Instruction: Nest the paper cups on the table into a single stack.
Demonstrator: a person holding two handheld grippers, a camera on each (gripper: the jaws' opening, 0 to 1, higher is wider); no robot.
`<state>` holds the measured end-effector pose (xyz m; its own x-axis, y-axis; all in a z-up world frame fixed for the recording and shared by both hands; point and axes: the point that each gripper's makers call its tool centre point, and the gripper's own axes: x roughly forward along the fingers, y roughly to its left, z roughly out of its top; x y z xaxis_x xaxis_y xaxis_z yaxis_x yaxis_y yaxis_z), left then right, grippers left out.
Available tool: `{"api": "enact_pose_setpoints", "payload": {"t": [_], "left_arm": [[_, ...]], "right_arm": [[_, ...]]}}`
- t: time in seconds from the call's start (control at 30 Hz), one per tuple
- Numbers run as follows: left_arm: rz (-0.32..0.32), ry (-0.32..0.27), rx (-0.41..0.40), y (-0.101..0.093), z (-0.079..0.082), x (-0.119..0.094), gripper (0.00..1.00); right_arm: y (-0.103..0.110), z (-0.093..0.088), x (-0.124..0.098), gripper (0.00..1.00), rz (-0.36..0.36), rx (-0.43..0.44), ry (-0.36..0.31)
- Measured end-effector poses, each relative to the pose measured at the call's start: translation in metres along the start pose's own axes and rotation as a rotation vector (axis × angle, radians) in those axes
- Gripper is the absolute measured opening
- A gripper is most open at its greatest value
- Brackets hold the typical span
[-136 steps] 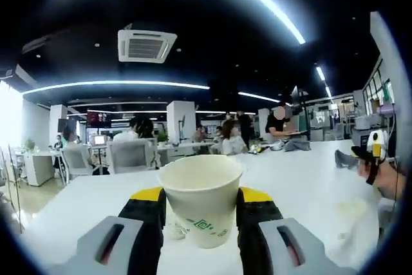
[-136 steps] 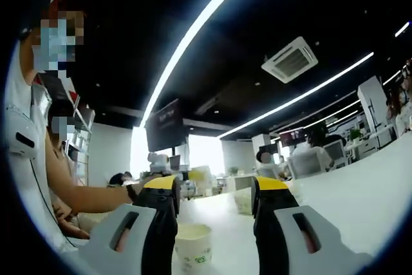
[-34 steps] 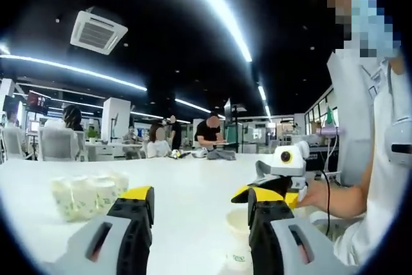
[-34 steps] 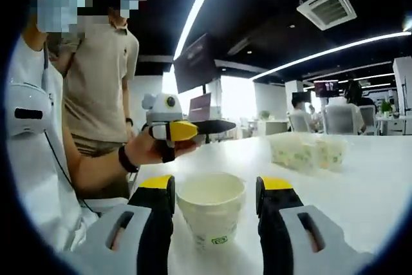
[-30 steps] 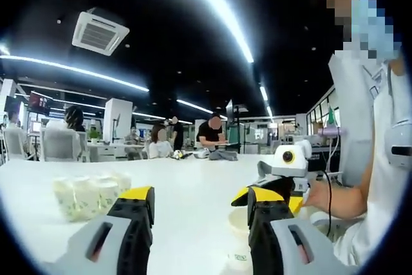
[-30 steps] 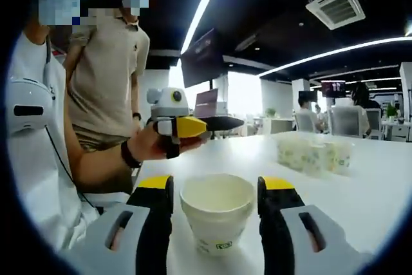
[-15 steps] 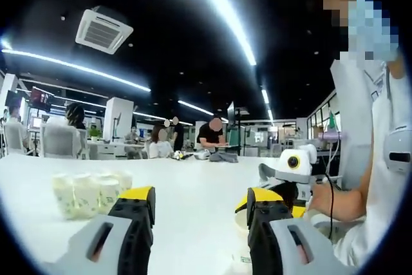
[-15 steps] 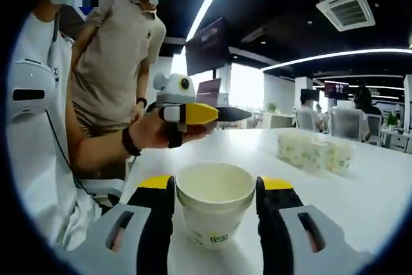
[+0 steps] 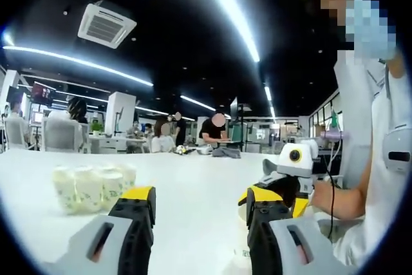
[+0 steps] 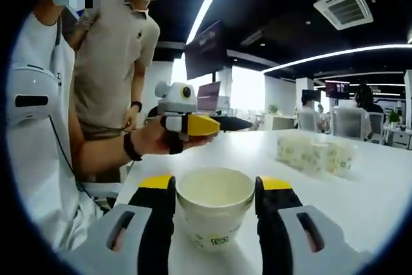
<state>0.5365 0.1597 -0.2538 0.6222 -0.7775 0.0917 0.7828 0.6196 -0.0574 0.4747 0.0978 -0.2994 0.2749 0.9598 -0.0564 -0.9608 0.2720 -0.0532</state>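
in the right gripper view the right tool (image 10: 214, 205) has its two yellow-tipped jaws pressed against the sides of an upright paper cup (image 10: 214, 214), open mouth up, green mark low on its wall, standing on or just over the white tabletop (image 10: 360, 204); whether its base touches is not clear. farther along the tabletop lies a group of paper cups (image 10: 314, 154), well apart from the held one. the left tool (image 10: 195, 123) shows at the left, held in a hand (image 10: 154, 138) with a dark wristband. in the left gripper view the left tool (image 9: 201, 205) has its jaws apart with nothing between them, and the cup group (image 9: 93, 185) sits beyond its left jaw.
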Motion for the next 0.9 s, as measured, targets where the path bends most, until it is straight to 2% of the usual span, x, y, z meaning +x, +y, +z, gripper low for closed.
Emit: {"api": "enact_pose_setpoints", "payload": {"t": [0.13,0.23,0.4,0.5,0.6,0.77,0.9], "left_arm": [[0.0,-0.009,-0.003,0.001,0.002,0.001,0.61],[-0.002,-0.012,-0.003,0.001,0.003,0.003,0.61],[-0.008,-0.014,-0.002,0.001,0.002,0.003,0.61],[-0.009,-0.014,-0.003,-0.011,-0.002,0.006,0.61],[-0.013,-0.013,-0.004,-0.013,-0.003,0.007,0.61],[-0.007,-0.014,0.004,-0.017,-0.001,0.006,0.61],[0.004,-0.013,0.007,-0.017,-0.001,0.003,0.61]], "right_arm": [[0.001,0.009,0.0,0.54,0.004,-0.003,-0.018],[0.0,0.004,0.002,0.5,-0.005,-0.031,0.013],[-0.001,0.003,0.001,0.5,-0.012,-0.035,0.013],[-0.001,0.003,0.001,0.5,-0.017,-0.037,0.017],[0.0,0.003,0.001,0.5,-0.015,-0.036,0.018],[0.0,0.02,-0.007,0.52,0.006,0.01,-0.056],[-0.01,0.033,-0.018,0.52,-0.003,0.037,-0.109]]}}
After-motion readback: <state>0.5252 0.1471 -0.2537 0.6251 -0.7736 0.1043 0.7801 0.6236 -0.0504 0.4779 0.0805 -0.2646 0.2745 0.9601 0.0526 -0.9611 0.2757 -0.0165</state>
